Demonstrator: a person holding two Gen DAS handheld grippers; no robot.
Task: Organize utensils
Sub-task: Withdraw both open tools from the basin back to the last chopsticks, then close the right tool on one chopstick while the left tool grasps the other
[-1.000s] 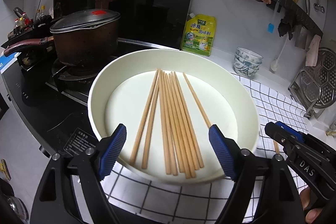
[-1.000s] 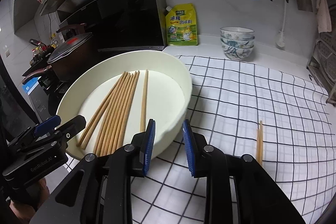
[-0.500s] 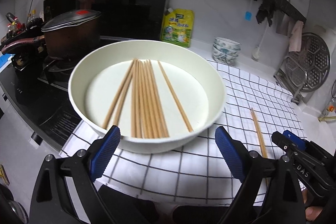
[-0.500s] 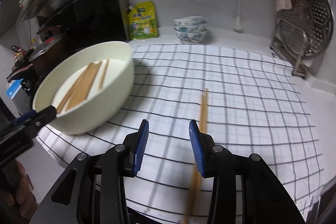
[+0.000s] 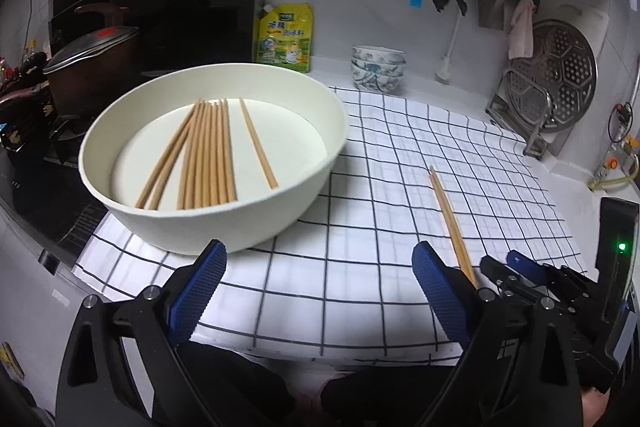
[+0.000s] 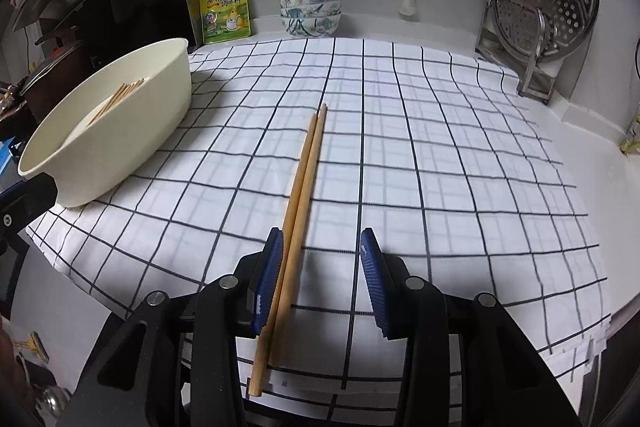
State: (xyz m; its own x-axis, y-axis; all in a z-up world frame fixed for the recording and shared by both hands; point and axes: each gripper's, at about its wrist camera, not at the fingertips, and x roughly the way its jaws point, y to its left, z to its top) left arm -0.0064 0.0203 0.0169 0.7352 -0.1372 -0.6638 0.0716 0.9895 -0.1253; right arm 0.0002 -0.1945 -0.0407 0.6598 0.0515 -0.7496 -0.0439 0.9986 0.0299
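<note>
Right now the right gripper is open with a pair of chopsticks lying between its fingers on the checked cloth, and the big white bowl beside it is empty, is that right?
Not quite: the white bowl is not empty. The left wrist view shows a batch of chopsticks lying in it. The rest holds: the right gripper is open, with a pair of chopsticks between its fingers on the checked cloth.

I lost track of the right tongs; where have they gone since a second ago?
Yes, they moved: away from the white basin, rightward over the checked cloth, now open around the chopstick pair.
</note>
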